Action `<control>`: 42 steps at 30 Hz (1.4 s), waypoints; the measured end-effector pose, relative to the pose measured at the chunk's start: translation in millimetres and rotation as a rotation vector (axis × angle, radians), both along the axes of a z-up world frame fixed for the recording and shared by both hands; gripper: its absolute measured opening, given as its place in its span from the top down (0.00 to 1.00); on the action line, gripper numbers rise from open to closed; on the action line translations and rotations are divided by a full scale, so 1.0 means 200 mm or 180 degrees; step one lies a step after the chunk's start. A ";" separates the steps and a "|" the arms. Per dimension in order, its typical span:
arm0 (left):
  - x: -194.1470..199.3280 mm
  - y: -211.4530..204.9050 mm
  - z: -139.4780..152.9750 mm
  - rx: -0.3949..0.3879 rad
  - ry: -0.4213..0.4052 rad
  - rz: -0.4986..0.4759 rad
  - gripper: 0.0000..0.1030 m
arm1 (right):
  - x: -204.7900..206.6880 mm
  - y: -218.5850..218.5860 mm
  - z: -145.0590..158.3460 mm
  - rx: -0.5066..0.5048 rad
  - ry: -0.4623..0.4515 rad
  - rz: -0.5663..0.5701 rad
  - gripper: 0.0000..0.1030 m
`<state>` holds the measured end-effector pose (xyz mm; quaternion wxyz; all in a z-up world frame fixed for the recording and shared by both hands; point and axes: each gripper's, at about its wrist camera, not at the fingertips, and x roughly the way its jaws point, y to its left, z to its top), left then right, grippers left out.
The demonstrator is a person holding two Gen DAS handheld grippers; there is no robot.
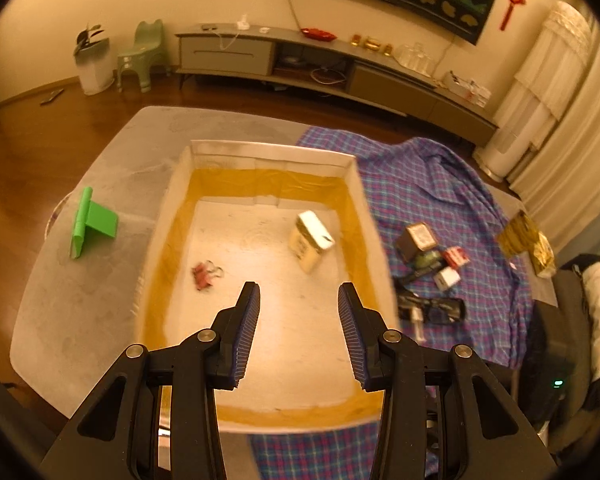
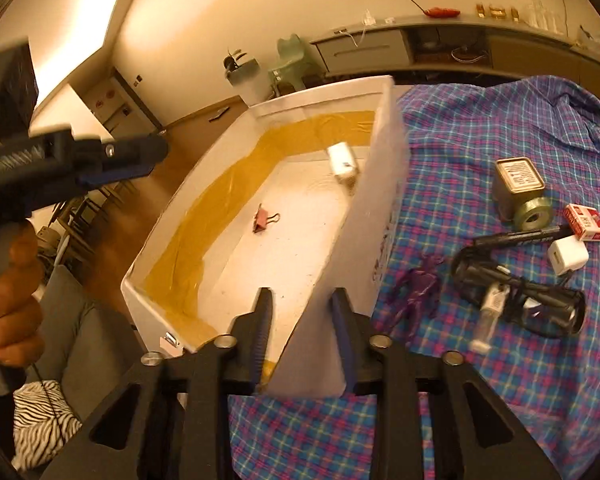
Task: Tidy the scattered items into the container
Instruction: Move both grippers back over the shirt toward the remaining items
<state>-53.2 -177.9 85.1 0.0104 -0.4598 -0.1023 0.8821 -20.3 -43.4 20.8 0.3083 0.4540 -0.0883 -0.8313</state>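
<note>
Over the box [image 1: 180, 184]: left tongs [image 1: 299, 294] spread, empty. Right tongs [image 2: 302, 300] pinching its near wall, probably steadying it. Inside already: binder clip [image 2: 265, 218], small carton [image 1: 310, 240]. Remaining clutter on plaid cloth [image 2: 480, 120]: glasses [image 2: 532, 300], charger [image 2: 567, 257].

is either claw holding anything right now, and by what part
The right claw straddles the near corner of the box's right side wall, apparently gripping it. The left claw is open above the box, holding nothing.
</note>
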 end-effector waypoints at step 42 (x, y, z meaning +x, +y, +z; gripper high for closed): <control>0.16 0.92 -0.45 -0.0157 -0.0235 -0.0785 0.56 | 0.14 0.91 -0.34 -0.0873 -0.0464 -0.1003 0.55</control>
